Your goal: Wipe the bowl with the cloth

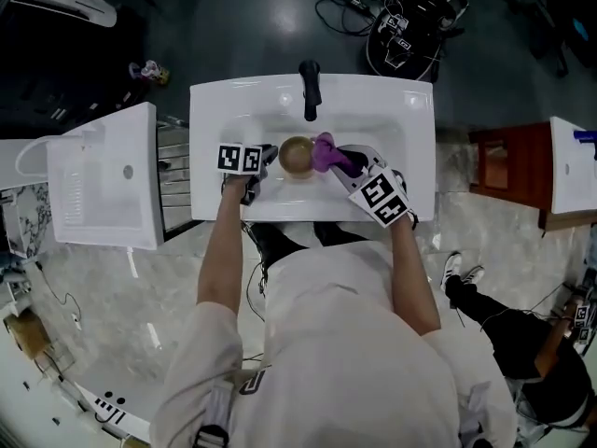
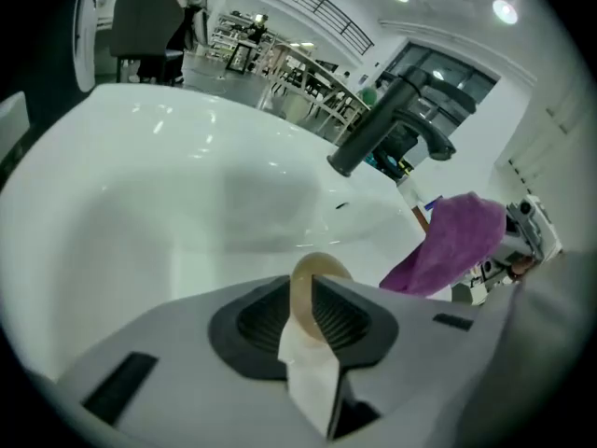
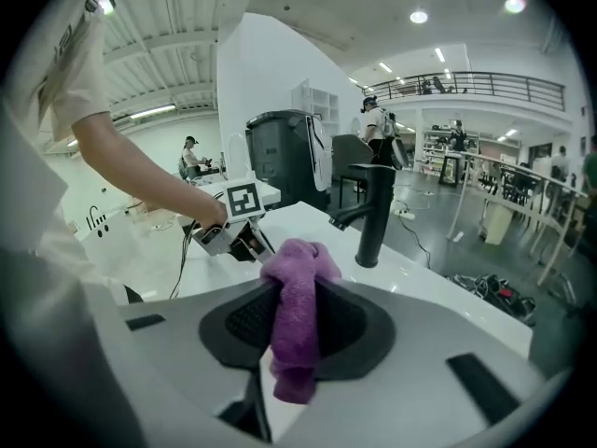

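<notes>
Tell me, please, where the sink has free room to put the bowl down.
Bare: the sink's wide rim on both sides of the faucet, out to the back corners. Crowded: the middle of the sink, where the left claw grips the bowl and the right claw holds the cloth beside it.

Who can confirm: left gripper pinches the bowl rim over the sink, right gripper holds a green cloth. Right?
Not quite. The cloth is purple, not green; the right gripper view shows it clamped between the fingers of the right gripper. The rest holds: the left gripper pinches the rim of the bowl over the sink.
</notes>
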`<state>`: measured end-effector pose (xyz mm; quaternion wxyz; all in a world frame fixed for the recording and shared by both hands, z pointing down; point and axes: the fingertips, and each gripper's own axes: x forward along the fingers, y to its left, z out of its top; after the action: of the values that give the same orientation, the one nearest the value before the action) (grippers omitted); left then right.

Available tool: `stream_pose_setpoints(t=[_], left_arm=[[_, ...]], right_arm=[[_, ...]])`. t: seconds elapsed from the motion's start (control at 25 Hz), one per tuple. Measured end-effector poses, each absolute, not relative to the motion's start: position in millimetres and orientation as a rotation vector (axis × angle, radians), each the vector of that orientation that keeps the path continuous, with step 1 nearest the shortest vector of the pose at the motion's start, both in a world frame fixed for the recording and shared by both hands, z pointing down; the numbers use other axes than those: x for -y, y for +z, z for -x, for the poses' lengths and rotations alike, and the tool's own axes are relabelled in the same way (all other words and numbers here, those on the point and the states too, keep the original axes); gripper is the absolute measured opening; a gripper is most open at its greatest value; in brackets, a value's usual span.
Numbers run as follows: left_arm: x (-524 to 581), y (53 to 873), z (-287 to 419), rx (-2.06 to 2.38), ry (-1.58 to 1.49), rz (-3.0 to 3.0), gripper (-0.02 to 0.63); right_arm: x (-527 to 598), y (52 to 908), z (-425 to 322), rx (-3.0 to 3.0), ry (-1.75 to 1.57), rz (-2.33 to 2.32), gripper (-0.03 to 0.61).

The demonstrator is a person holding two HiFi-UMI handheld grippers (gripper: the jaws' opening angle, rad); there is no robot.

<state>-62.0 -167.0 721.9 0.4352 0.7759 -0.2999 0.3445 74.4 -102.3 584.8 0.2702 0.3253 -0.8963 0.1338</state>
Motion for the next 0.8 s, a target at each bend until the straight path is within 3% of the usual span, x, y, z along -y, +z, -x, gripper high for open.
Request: stream_pose_setpoints(t=[0.4, 0.48, 0.56, 0.8], left_arm=[[151, 778, 51, 0.612, 0.922, -1.748, 0.12], [150, 782, 50, 0.64, 0.931, -1.748, 0.05], [152, 782, 50, 0.682, 0.932, -1.761, 0.02], [163, 748, 55, 0.873, 0.938, -1.884, 0.017]], right_arm=[[85, 597, -109, 2.354, 0.399, -0.929, 0.091], [84, 598, -114, 2.349, 0.401, -0.942, 0.091], [85, 595, -115, 2.353, 0.403, -0.949, 0.091], [104, 565, -100, 2.479, 0.412, -0.998, 0.091]])
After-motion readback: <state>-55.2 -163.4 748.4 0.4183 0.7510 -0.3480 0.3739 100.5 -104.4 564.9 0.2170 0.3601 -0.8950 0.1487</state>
